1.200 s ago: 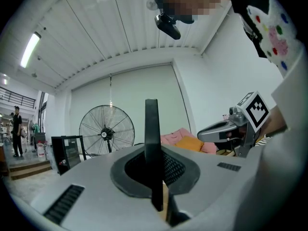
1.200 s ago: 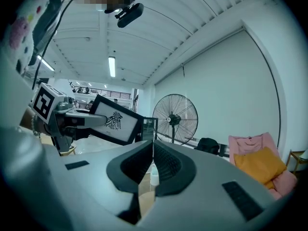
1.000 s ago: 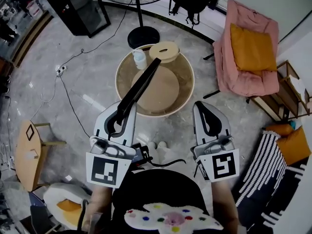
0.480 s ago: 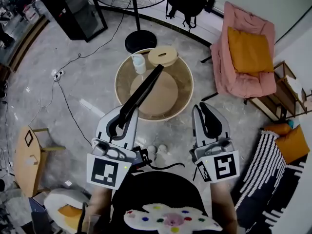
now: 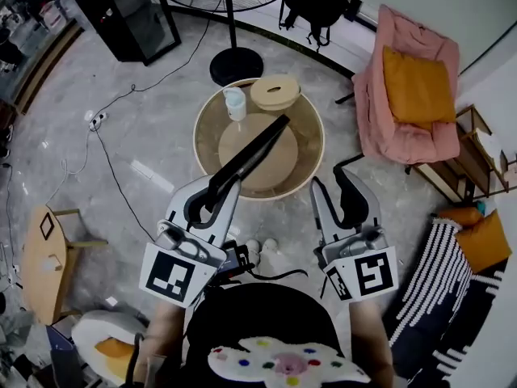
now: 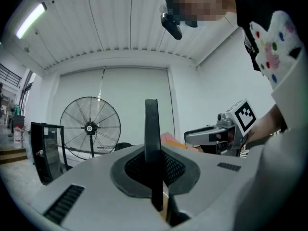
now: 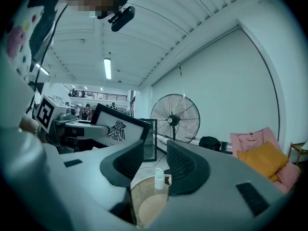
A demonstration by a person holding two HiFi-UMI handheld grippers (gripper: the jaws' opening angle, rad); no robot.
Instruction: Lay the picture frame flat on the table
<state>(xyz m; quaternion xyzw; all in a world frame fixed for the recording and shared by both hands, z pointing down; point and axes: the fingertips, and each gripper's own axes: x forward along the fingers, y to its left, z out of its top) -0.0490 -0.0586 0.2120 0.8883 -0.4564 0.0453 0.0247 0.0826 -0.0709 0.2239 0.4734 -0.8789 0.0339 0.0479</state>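
A black picture frame (image 5: 254, 153) hangs edge-on above the round table (image 5: 313, 148). My left gripper (image 5: 220, 191) is shut on its near end. In the left gripper view the frame's edge (image 6: 152, 129) stands upright between the pressed jaws of the left gripper (image 6: 155, 160). My right gripper (image 5: 334, 186) is to the right of the frame and apart from it. Its jaws are opening with nothing between them. The right gripper view shows the frame's face (image 7: 118, 129), white with a black bird print, left of the right gripper (image 7: 155, 160).
On the table's far side stand a white bottle (image 5: 234, 103) and a round tan lid (image 5: 275, 92). A standing fan's base (image 5: 236, 63) is behind the table, a pink armchair with an orange cushion (image 5: 416, 87) to the right, and a small wooden side table (image 5: 44, 253) to the left.
The right gripper's jaws have gone from shut to spread apart. The left gripper has swung the frame's far end to the right, over the table's middle.
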